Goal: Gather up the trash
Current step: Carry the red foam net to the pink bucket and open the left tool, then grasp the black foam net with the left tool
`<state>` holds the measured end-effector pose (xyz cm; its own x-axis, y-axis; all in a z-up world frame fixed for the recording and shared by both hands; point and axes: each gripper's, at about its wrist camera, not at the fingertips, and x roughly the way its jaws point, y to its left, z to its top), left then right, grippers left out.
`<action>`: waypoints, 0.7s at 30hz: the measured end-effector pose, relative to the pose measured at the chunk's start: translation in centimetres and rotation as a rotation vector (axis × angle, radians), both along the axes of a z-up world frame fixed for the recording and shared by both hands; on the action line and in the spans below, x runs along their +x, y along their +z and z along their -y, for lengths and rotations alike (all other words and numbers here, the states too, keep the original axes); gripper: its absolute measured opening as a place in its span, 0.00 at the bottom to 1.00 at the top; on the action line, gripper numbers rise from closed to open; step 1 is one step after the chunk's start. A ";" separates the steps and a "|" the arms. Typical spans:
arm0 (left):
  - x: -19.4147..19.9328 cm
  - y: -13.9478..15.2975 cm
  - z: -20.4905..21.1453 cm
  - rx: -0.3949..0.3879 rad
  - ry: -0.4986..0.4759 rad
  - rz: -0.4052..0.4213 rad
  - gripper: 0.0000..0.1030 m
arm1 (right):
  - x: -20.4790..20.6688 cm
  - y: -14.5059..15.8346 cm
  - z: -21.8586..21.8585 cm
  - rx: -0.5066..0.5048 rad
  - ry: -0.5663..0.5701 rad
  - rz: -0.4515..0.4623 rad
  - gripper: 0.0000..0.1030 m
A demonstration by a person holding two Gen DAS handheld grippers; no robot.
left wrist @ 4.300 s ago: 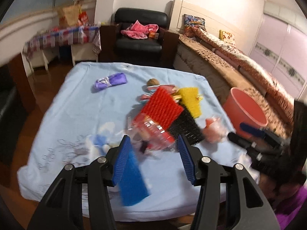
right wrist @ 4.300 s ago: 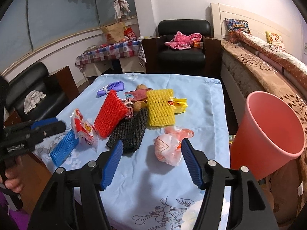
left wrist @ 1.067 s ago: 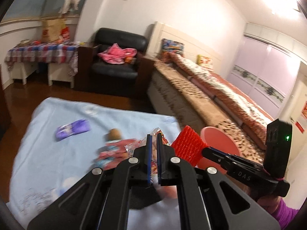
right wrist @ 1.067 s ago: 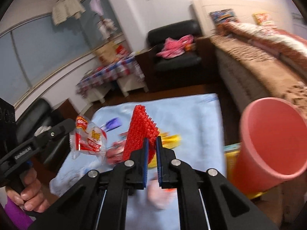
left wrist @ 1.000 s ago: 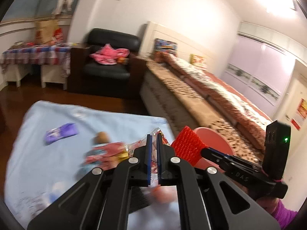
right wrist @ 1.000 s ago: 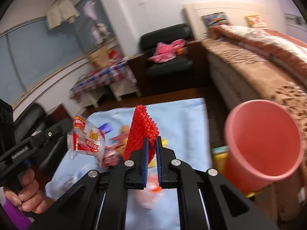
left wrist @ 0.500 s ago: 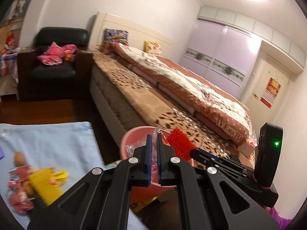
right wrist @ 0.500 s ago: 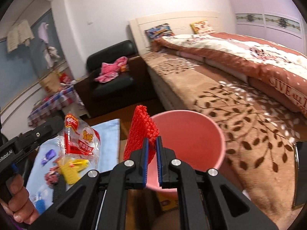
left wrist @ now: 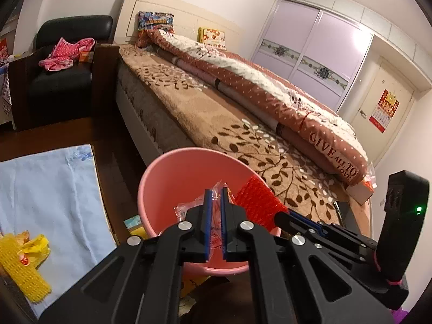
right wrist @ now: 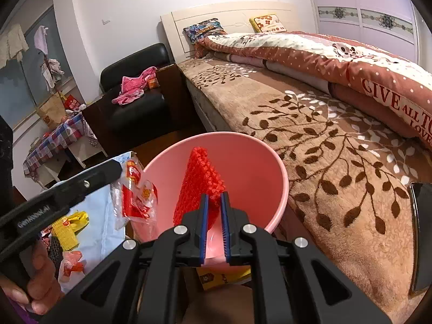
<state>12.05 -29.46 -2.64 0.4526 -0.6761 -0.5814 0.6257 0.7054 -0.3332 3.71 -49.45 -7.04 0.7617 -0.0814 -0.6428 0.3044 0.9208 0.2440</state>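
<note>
Nearest the right-wrist lens, the right gripper (right wrist: pixel 214 202) is clamped on the lower edge of one red foam net (right wrist: pixel 198 186), which stands up over the mouth of the single pink bin (right wrist: pixel 280 172) directly ahead of its fingers. To its left, the left gripper (left wrist: pixel 215 198) pinches one clear snack wrapper with red print (right wrist: pixel 136 191), also above the bin's rim. The step in hand looks like the drop: next, both jaws need to part so the two pieces fall inside (neither has let go). Farther left on the blue cloth (left wrist: pixel 54 189), one yellow foam net (left wrist: pixel 21 267) and a few more wrappers still wait.
</note>
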 end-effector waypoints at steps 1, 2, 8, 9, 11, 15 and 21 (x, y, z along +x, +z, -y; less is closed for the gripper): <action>0.1 0.0 -0.1 0.003 -0.001 -0.007 0.09 | 0.0 -0.2 0.1 0.003 -0.002 -0.002 0.09; 0.2 -0.2 0.0 0.003 -0.003 -0.014 0.16 | 0.1 -0.2 0.2 0.005 -0.003 -0.002 0.09; 0.2 -0.5 -0.2 0.003 -0.001 -0.020 0.31 | 0.1 -0.6 0.3 0.015 -0.009 -0.009 0.12; 0.2 -0.5 -0.3 0.005 0.001 -0.016 0.32 | 0.1 -0.7 0.4 0.016 -0.010 -0.008 0.13; 0.0 -0.3 -0.4 0.009 0.004 -0.011 0.32 | 0.1 -0.7 0.4 0.020 -0.012 -0.008 0.16; -0.3 0.1 -1.0 0.010 0.015 -0.007 0.33 | -0.1 -0.7 0.3 0.033 -0.020 -0.002 0.34; -1.2 0.9 -2.6 0.028 0.043 0.004 0.33 | -0.7 0.1 -1.3 0.034 0.014 0.014 0.34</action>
